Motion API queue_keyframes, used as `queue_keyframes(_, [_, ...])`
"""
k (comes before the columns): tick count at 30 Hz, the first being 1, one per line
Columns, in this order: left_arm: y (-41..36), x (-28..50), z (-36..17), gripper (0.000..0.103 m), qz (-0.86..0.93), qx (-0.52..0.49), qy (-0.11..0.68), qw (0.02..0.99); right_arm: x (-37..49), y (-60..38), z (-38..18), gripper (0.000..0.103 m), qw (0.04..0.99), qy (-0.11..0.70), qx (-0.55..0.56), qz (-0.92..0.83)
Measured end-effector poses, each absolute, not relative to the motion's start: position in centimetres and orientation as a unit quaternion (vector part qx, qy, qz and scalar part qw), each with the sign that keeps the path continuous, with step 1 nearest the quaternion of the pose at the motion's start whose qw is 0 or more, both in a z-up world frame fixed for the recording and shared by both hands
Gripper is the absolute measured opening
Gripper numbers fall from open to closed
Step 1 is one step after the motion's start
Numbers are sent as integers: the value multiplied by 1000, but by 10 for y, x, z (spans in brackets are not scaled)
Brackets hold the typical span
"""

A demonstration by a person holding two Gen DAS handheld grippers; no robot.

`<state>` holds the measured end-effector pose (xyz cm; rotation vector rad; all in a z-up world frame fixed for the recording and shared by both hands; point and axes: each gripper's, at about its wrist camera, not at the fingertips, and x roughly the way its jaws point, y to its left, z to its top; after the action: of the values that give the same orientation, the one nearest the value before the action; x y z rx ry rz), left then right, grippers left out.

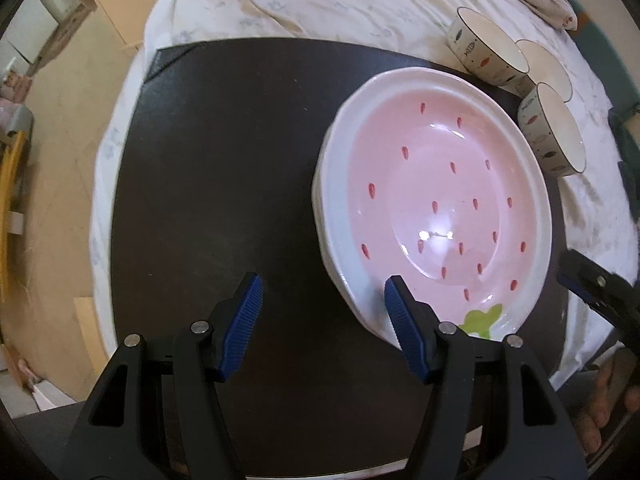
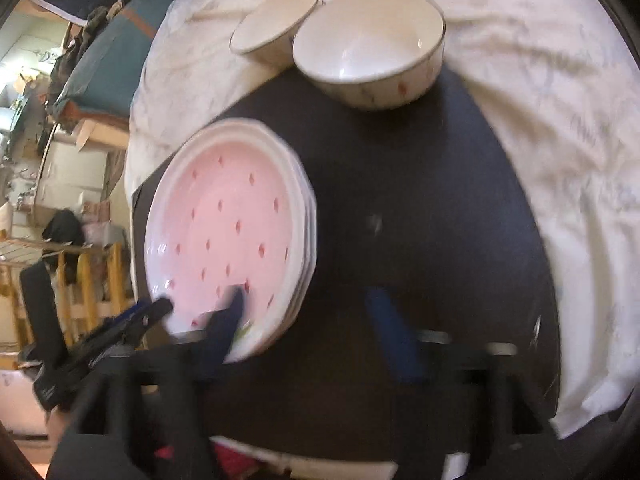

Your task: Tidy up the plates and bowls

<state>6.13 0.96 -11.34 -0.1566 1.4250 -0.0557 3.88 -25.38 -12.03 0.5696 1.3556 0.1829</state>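
- Left wrist view: I judge the plates are done, a stack of pink strawberry plates (image 1: 432, 200) sitting on the dark mat (image 1: 220, 160), toward its right side; the bowls come next.
- Three fish-patterned bowls (image 1: 490, 54) sit apart at the mat's far right corner, the nearest one (image 2: 370, 46) partly on the mat; I'd nest them.
- My left gripper (image 1: 322, 320) hangs half open and empty, one finger over the stack's near rim.
- My right gripper (image 2: 308, 320) stands wide, nothing between its blurred fingers.
- The mat lies on a rumpled white sheet (image 1: 320, 0).
- Beyond: beige floor (image 1: 60, 160), a yellow wooden frame (image 2: 88, 292).
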Motion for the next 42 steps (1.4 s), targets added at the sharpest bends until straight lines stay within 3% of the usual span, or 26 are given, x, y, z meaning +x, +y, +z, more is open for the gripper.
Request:
queue_keyframes(2, [9,62,-114,55,-28,-76,656,751,47,-252,-125,78,740,614,259,90])
queue_keyframes(5, [8,65,-115,42,-44,-95,663,741,53,-254,-142,73,719,628,283,87])
queue_keyframes(6, [7,65,-115,36,-50,-96,665,739,53,-257,-146,68,713,631,292,87])
queue_keyframes(8, [2,65,-115,29,-59,-93,667,737,54,-254,-152,36,700,642,296,102])
queue_keyframes(10, [0,67,-115,28,-52,-93,668,737,56,-247,-149,29,704,643,278,113])
queue_keyframes(19, [4,72,-108,27,-35,-90,652,752,55,-229,-139,31,727,642,219,105])
queue_keyframes(36, [0,67,-99,28,-16,-44,613,789,57,-229,-140,29,731,624,248,124])
queue_keyframes(38, [4,64,-98,34,-12,-44,612,789,55,-230,-137,30,736,620,243,121])
queue_keyframes(42, [10,53,-85,59,-1,-36,589,807,48,-236,-132,32,746,611,244,109])
